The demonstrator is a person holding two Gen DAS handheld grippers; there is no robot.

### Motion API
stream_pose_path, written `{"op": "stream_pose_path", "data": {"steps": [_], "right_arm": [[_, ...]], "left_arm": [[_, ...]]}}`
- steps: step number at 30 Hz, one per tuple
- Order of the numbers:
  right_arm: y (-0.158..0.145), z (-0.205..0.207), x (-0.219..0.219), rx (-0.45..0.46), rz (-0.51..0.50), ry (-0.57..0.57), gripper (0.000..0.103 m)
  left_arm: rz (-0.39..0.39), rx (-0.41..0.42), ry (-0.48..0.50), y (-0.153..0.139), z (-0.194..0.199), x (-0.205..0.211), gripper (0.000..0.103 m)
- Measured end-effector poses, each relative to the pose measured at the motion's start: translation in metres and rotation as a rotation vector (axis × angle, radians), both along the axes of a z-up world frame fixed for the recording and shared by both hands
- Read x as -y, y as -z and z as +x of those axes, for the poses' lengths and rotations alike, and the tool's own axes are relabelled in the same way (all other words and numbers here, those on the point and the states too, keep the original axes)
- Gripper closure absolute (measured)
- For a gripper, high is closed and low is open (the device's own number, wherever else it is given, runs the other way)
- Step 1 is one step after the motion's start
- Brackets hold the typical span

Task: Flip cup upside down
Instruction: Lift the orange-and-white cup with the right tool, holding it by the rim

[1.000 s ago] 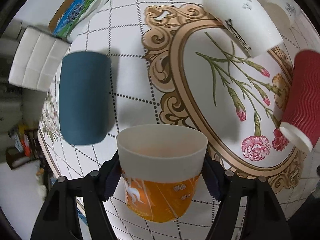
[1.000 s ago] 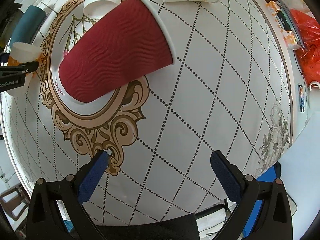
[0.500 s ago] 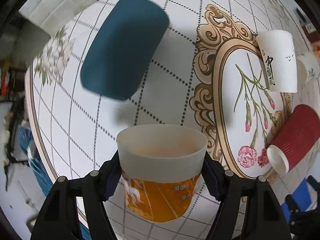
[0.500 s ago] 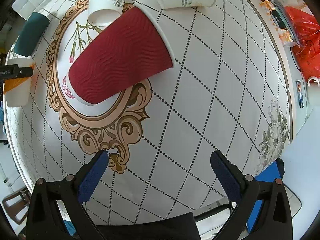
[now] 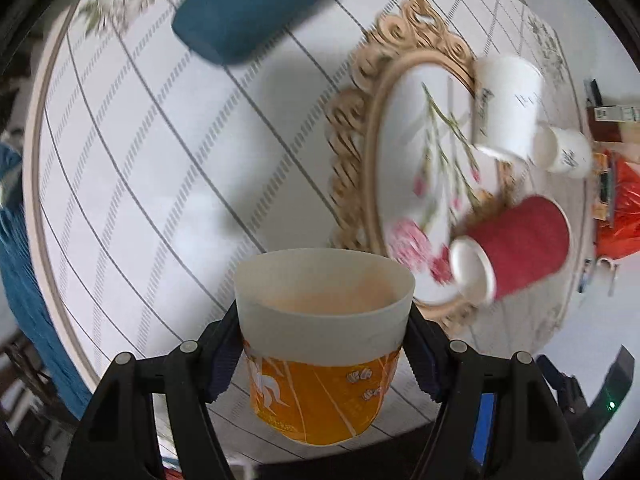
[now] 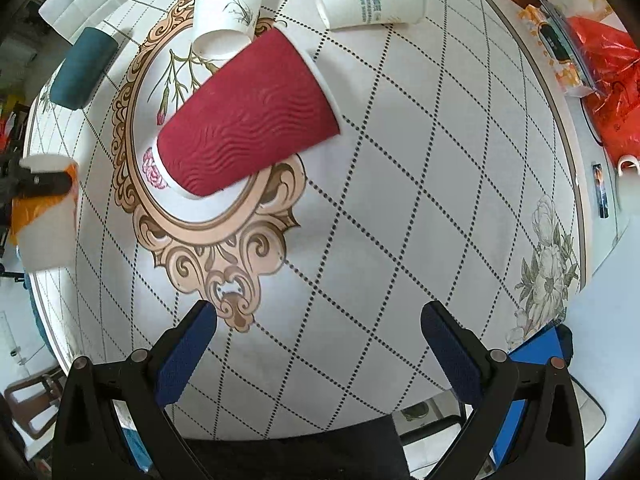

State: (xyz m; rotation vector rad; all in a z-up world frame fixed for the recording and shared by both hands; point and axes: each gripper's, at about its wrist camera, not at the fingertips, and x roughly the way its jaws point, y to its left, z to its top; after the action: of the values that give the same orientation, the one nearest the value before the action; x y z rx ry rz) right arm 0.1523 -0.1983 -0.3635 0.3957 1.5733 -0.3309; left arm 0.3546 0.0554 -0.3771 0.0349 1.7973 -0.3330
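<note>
Left wrist view: our left gripper (image 5: pixel 324 344) clamps the orange cup (image 5: pixel 320 364), one blue pad (image 5: pixel 224 356) pressed on each side of its wall. The cup's open mouth faces away from the camera, and we hold it above the near part of the counter (image 5: pixel 160 160), clear of the surface. The same cup appears at the far left edge of the right wrist view (image 6: pixel 48 208), held off the counter edge. The background in the left view is smeared by motion blur.

Beyond the held cup, a teal cup (image 5: pixel 256 8) lies on its side at the far left. A red cup (image 5: pixel 516 248) lies on its side across the ornate oval print, its white mouth (image 5: pixel 472 270) turned toward the left gripper. Two white cups (image 5: pixel 508 108) lie on their sides further back.

Right wrist view: our right gripper (image 6: pixel 320 340) hangs above the counter with its jaws wide apart and nothing between them. The red cup lies ahead of it, well apart from the pads. An orange bag (image 6: pixel 600 72) sits at the far right of the counter.
</note>
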Motion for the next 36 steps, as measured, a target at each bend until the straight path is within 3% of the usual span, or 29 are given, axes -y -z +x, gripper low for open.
{"op": "stream_pose_path", "data": {"steps": [7, 15, 25, 36], "right_arm": [[-0.008, -0.049, 0.021, -0.004, 0.000, -0.086, 0.000], [-0.015, -0.106, 0.049, -0.009, -0.020, -0.198, 0.000], [-0.013, -0.180, 0.101, -0.034, -0.040, -0.263, 0.000], [-0.021, -0.235, 0.136, -0.049, -0.044, -0.252, 0.000]], "left_arm": [[-0.033, -0.032, -0.088, -0.009, -0.065, 0.043, 0.034], [-0.057, -0.088, -0.195, 0.007, -0.125, 0.085, 0.033], [-0.068, -0.098, -0.326, 0.033, -0.159, 0.142, 0.033], [0.055, -0.023, -0.191, 0.054, -0.174, 0.191, 0.031]]}}
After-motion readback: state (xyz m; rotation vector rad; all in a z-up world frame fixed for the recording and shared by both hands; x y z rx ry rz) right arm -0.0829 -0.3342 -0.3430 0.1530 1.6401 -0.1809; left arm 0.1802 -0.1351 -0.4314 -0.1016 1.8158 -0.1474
